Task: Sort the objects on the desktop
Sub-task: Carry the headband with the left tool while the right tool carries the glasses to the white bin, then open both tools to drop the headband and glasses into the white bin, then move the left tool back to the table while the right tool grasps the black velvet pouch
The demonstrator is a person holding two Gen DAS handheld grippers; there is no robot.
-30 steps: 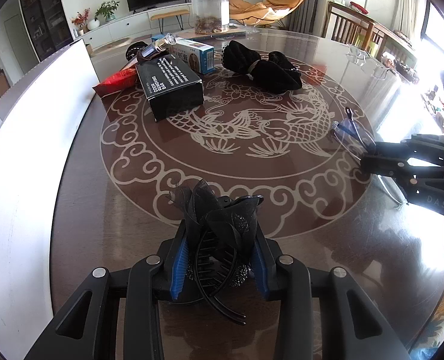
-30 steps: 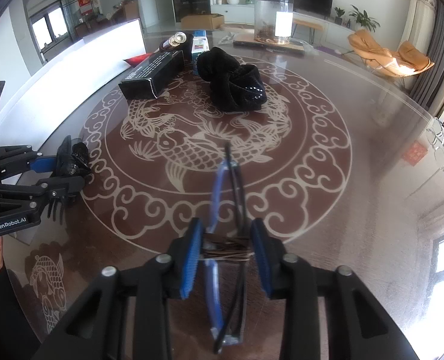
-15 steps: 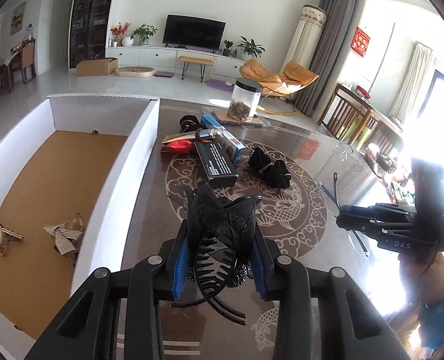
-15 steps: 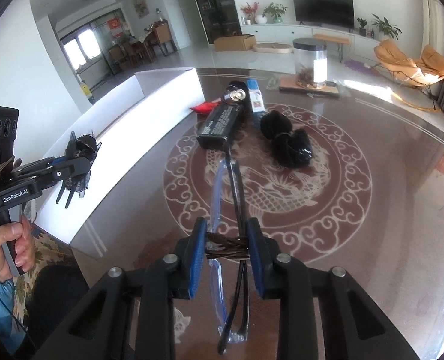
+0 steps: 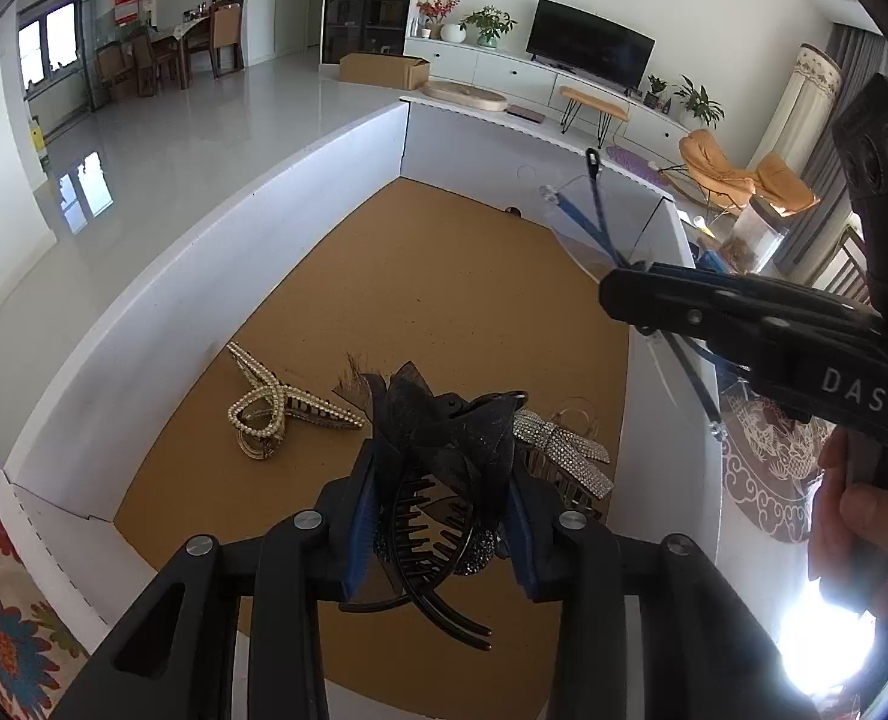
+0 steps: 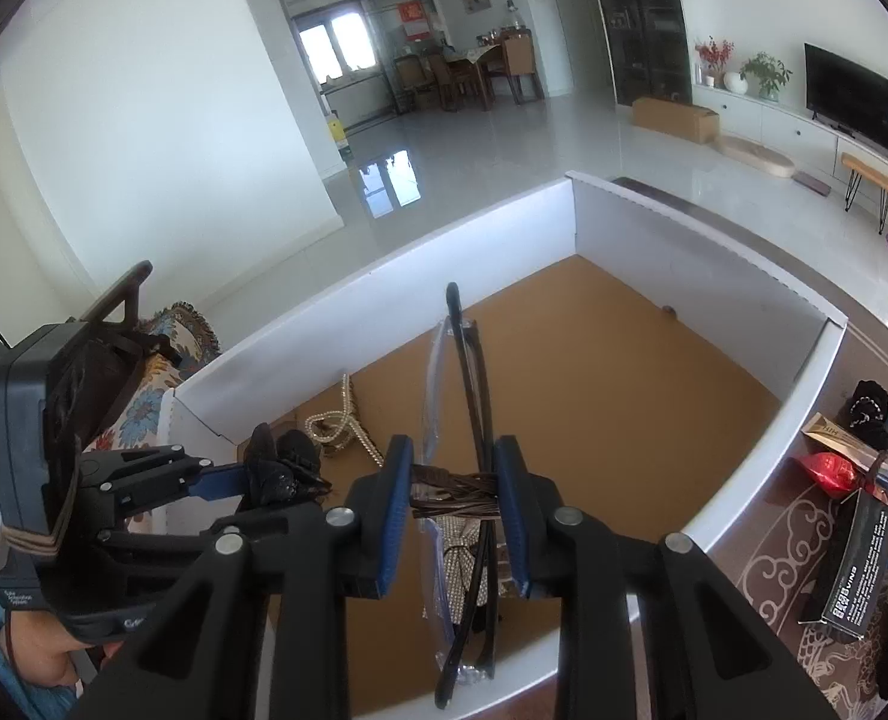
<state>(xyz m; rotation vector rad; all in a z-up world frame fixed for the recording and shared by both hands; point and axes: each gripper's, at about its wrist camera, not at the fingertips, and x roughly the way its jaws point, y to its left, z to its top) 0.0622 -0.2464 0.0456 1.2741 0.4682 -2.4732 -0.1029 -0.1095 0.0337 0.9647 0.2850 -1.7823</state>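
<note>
Item one: black flower hair claw (image 5: 444, 456), clamped between the pads of my left gripper (image 5: 441, 516), which had just eased a little wider while the pads pressed it still; held above the near end of the white-walled cardboard box (image 5: 204, 276), over its brown floor. Item two: folded glasses with blue and black temples (image 6: 462, 420), clamped by my right gripper (image 6: 453, 510) across what looked like a brown fringed band, held over the box's near right wall. Already on the box floor, near end: pearl-studded hair clip (image 5: 264, 402), towards the left wall, and rhinestone bow clip (image 5: 564, 447), towards the right wall, directly under the claw. Risks, as I judged them: the claw released here would land on the rhinestone bow clip and tangle teeth with it; the glasses, gripped off-centre on thin temples, could pivot or slip, and dropped from this height might scratch. The two grippers hung close together and could knock. Writing legible: "DAS" on the right gripper's body; part of "GenRobot" on the left; the black carton (image 6: 858, 570) on the table edge carried white print too small to read.
</note>
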